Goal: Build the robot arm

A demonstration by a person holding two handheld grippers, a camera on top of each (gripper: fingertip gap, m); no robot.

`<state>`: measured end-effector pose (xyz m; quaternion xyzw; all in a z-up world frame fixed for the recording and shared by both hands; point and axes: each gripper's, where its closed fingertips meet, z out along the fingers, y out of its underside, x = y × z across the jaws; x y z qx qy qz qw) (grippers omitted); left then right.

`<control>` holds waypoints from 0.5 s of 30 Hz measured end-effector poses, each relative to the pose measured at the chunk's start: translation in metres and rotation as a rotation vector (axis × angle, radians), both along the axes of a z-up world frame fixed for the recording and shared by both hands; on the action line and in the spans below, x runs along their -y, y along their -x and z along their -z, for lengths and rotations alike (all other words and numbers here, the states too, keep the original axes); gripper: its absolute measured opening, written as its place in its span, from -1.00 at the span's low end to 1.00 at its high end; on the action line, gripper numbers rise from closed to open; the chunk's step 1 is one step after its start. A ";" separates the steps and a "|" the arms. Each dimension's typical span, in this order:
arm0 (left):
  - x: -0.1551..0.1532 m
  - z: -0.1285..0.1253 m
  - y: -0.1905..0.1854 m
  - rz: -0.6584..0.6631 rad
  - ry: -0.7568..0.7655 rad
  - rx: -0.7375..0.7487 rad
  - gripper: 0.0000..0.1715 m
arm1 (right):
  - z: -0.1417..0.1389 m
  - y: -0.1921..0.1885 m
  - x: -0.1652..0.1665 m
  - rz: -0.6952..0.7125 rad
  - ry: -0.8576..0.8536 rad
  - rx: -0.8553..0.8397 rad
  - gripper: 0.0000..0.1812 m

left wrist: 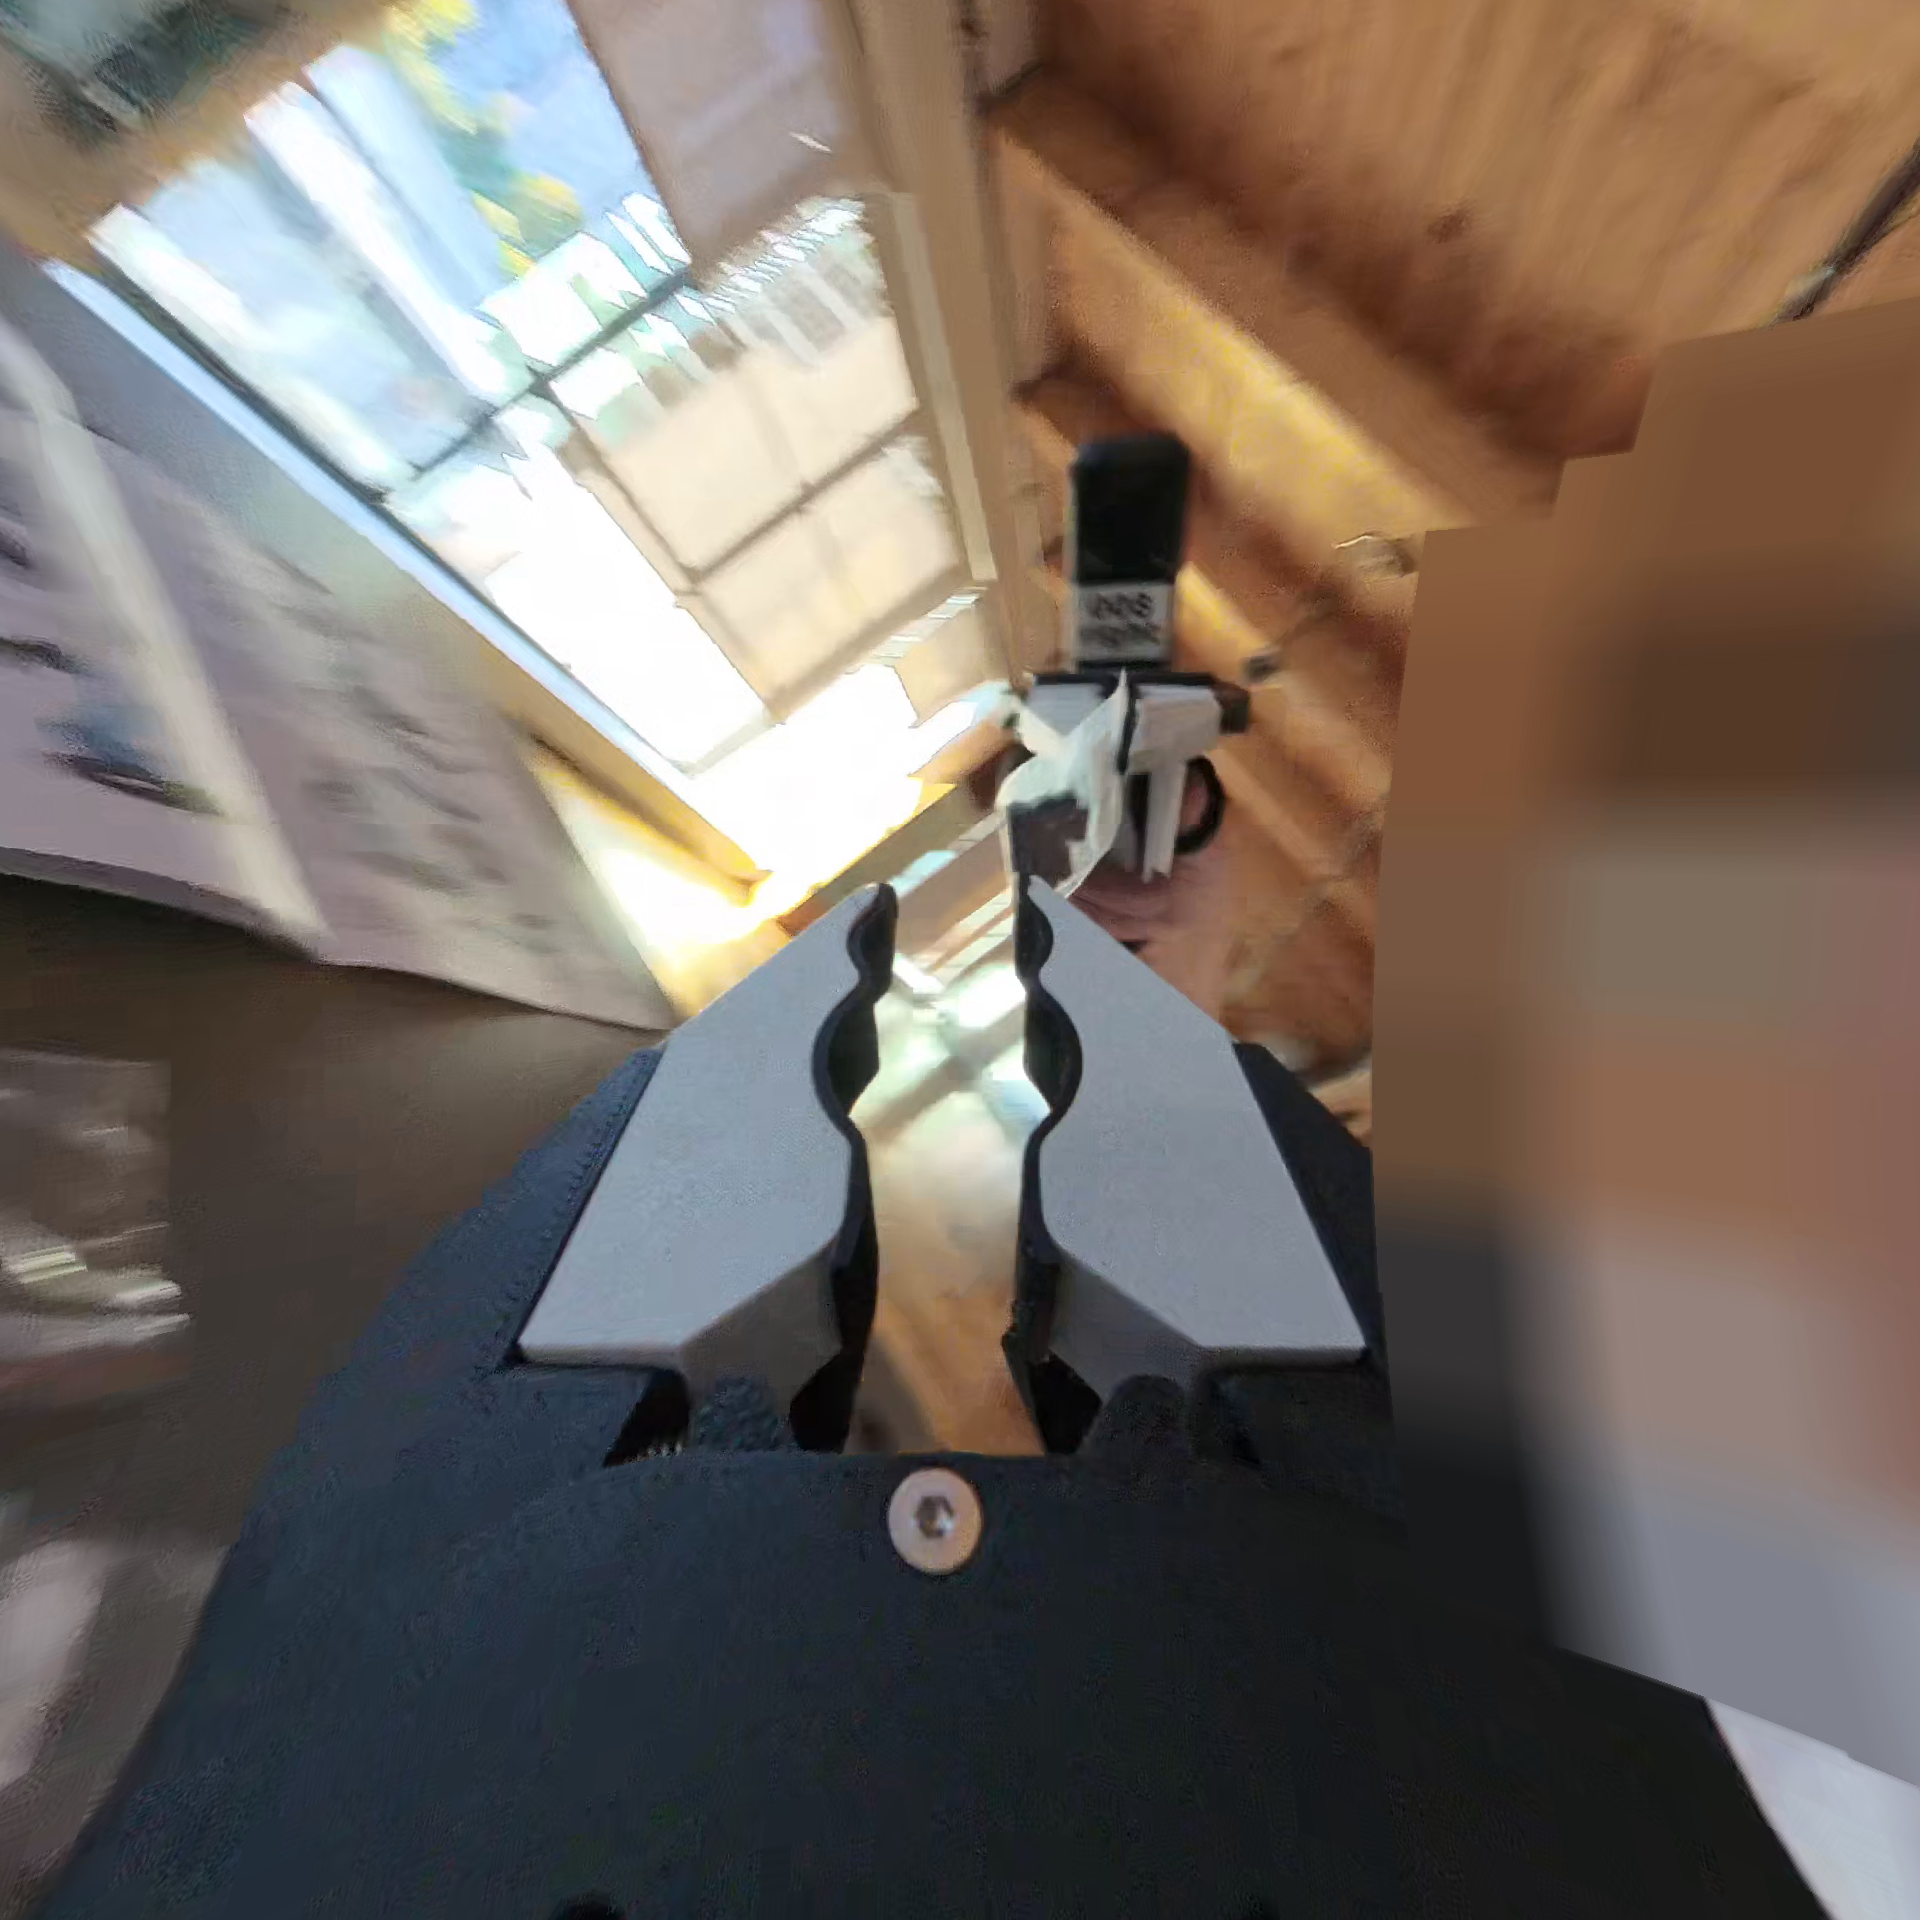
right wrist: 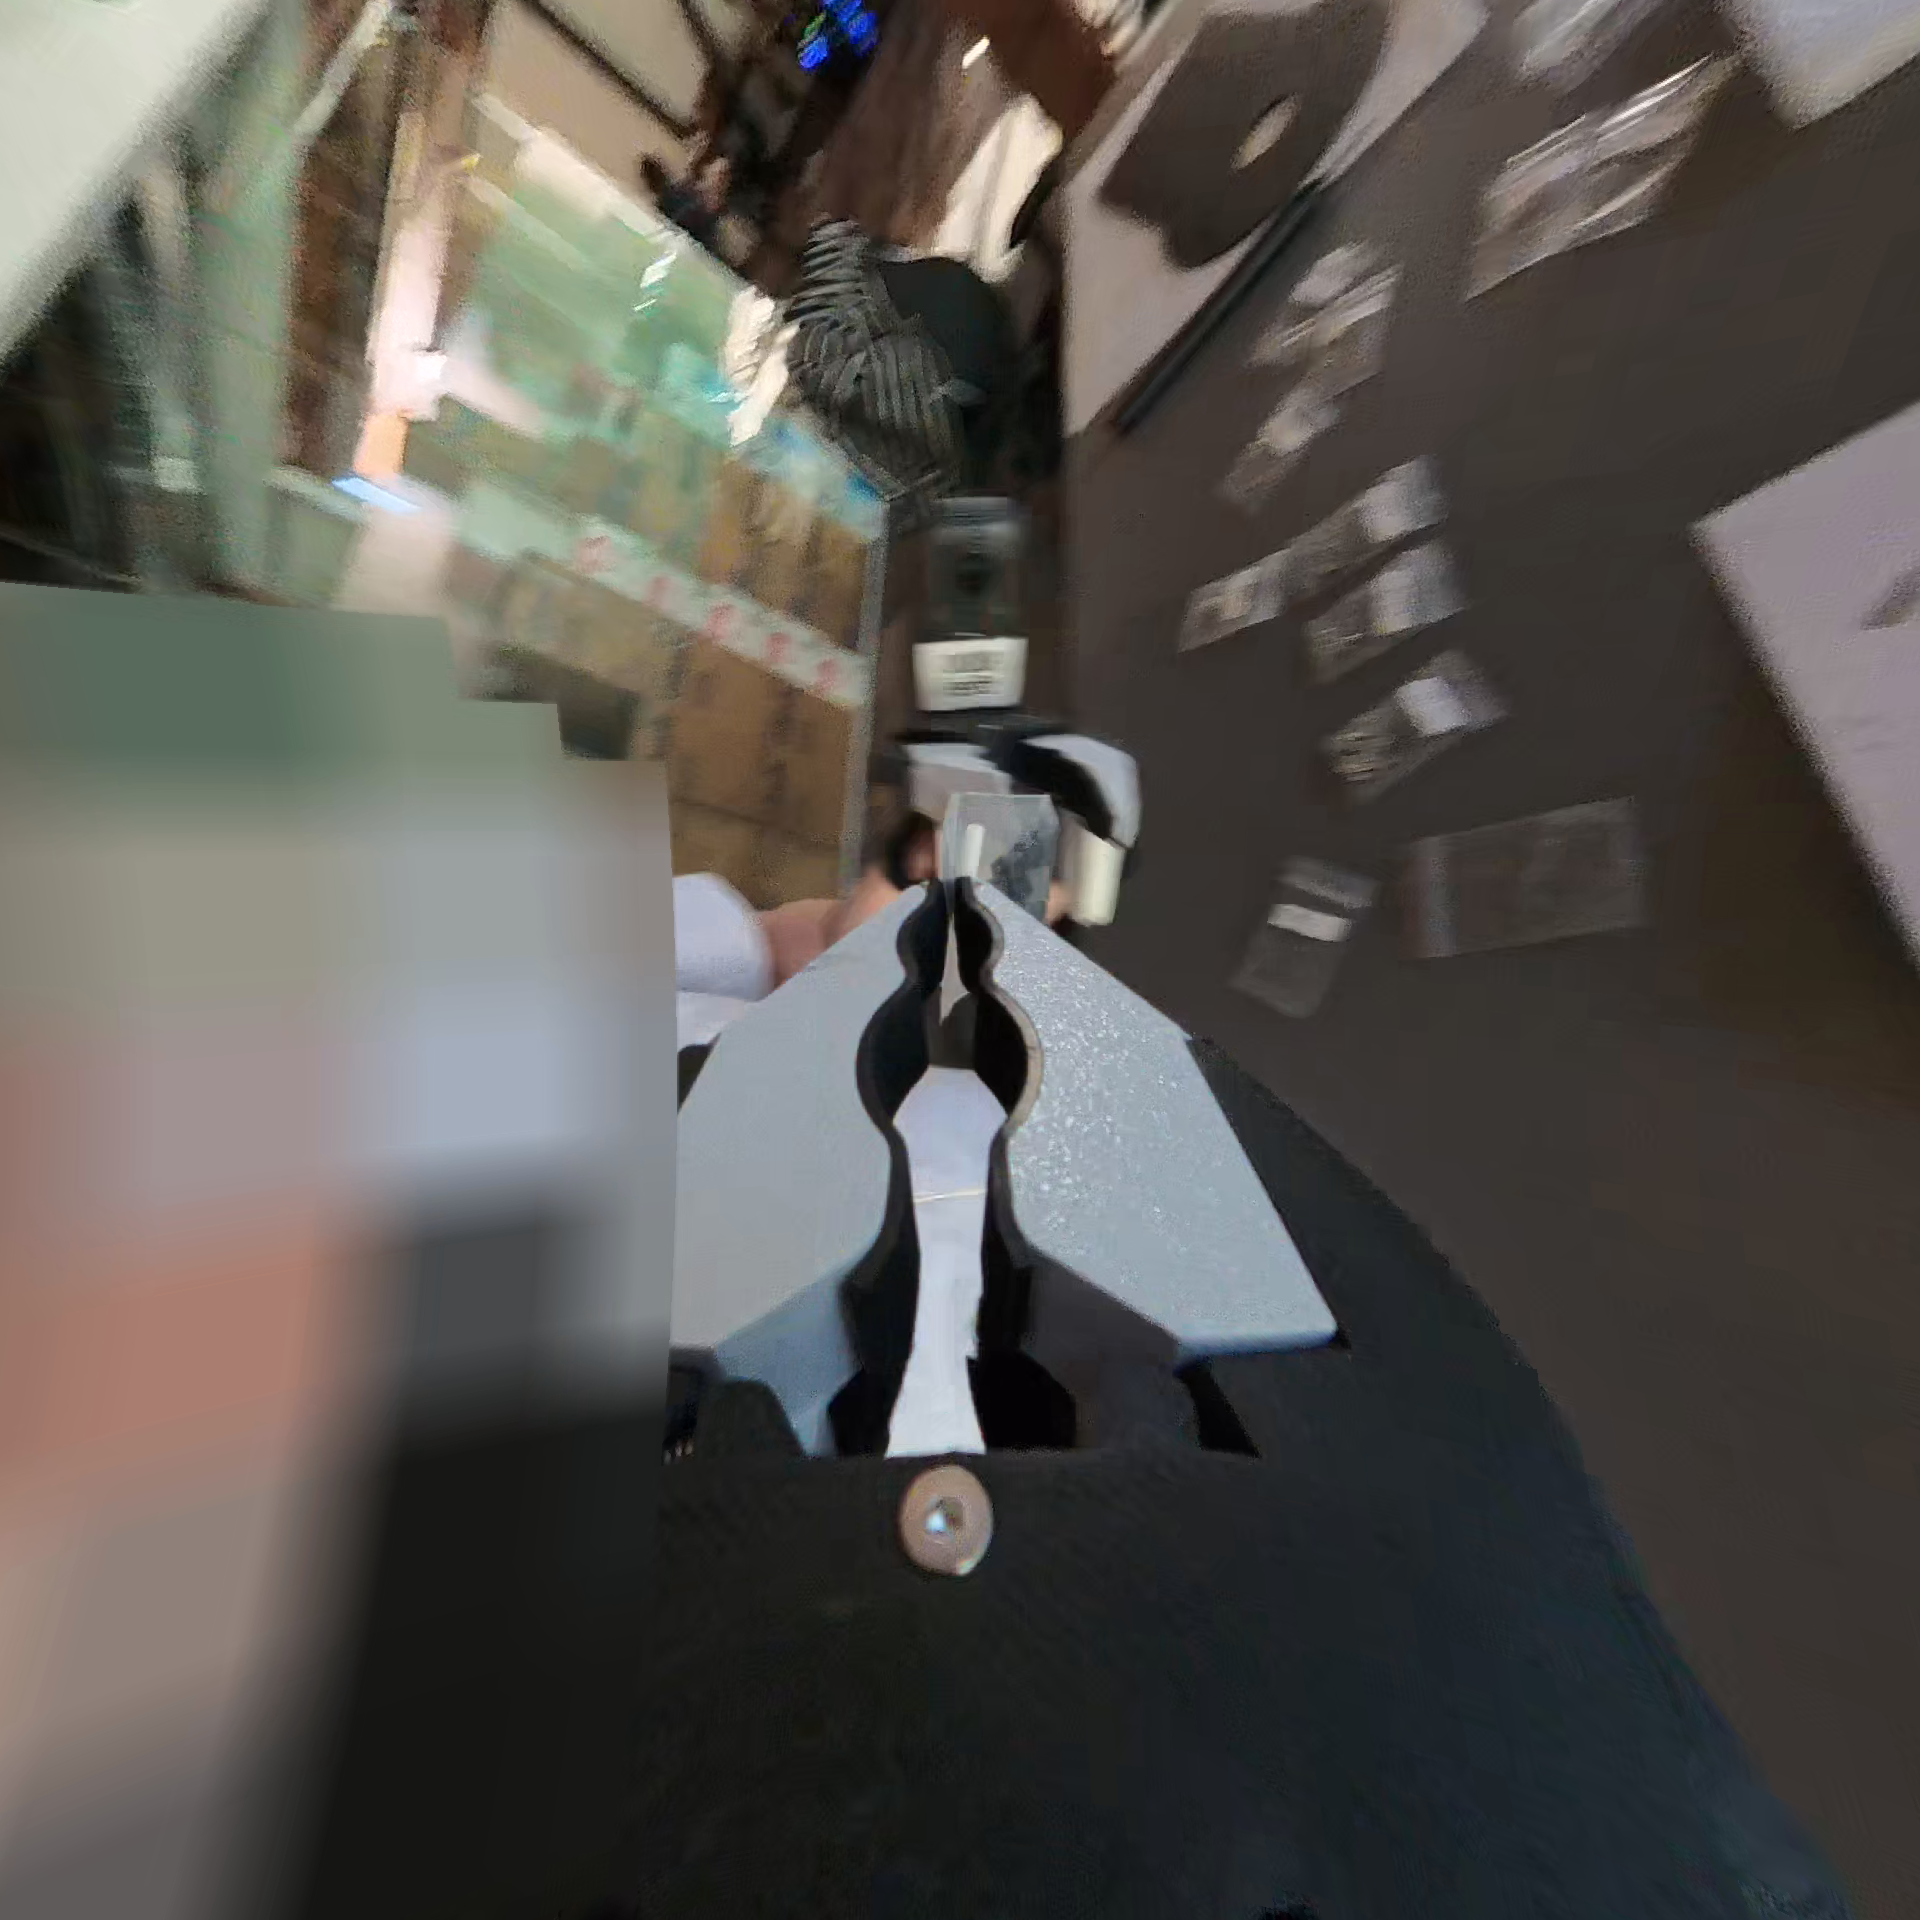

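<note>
Both grippers are held up in the air, facing each other, in tilted and motion-blurred views. My right gripper (right wrist: pixel 951 899) is shut on a small clear plastic bag (right wrist: pixel 1003 847) with dark bits inside; the thin film runs back between its grey fingers (right wrist: pixel 1101 1122). In the left wrist view the right gripper (left wrist: pixel 1112 852) shows farther off, holding the crumpled bag (left wrist: pixel 1081 774). My left gripper (left wrist: pixel 961 904) is open and empty, its tips just short of the bag's lower edge. It also shows in the right wrist view (right wrist: pixel 1029 831), right behind the bag.
A bright window (left wrist: pixel 582 416) lies left, and wooden boards (left wrist: pixel 1351 260) lie behind the right gripper. A dark surface (right wrist: pixel 1558 1143) with several scattered prints (right wrist: pixel 1527 878) and shelves of boxes (right wrist: pixel 675 499) show in the right wrist view. A hand (right wrist: pixel 821 925) is under the left gripper. My right fingertips sit around 7 cm from my left ones.
</note>
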<state>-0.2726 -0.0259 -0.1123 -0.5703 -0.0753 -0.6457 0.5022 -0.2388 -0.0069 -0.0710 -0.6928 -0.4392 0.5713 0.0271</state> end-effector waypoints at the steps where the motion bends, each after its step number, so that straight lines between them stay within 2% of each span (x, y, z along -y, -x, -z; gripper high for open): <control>1: 0.001 0.006 0.008 -0.055 -0.006 -0.086 -0.84 | 0.015 -0.004 -0.004 0.053 -0.047 -0.005 -1.00; 2: 0.006 0.005 0.008 -0.068 -0.039 -0.148 -0.97 | 0.028 -0.008 -0.005 0.108 -0.067 -0.026 -1.00; 5: 0.010 0.005 -0.019 0.075 -0.064 -0.274 -1.00 | 0.059 -0.015 0.004 0.221 -0.128 -0.123 -1.00; 7: 0.006 0.018 -0.038 0.174 -0.017 -0.344 -0.95 | 0.094 -0.022 0.006 0.312 -0.305 -0.075 -1.00; 10: 0.000 0.045 -0.053 0.249 0.079 -0.387 -0.94 | 0.126 -0.031 0.010 0.459 -0.538 -0.016 -1.00; 13: 0.005 0.076 -0.063 0.323 0.149 -0.419 -0.91 | 0.144 -0.037 0.013 0.615 -0.667 0.067 -1.00; 15: 0.009 0.093 -0.068 0.361 0.166 -0.457 -0.88 | 0.152 -0.036 0.020 0.675 -0.688 0.106 -1.00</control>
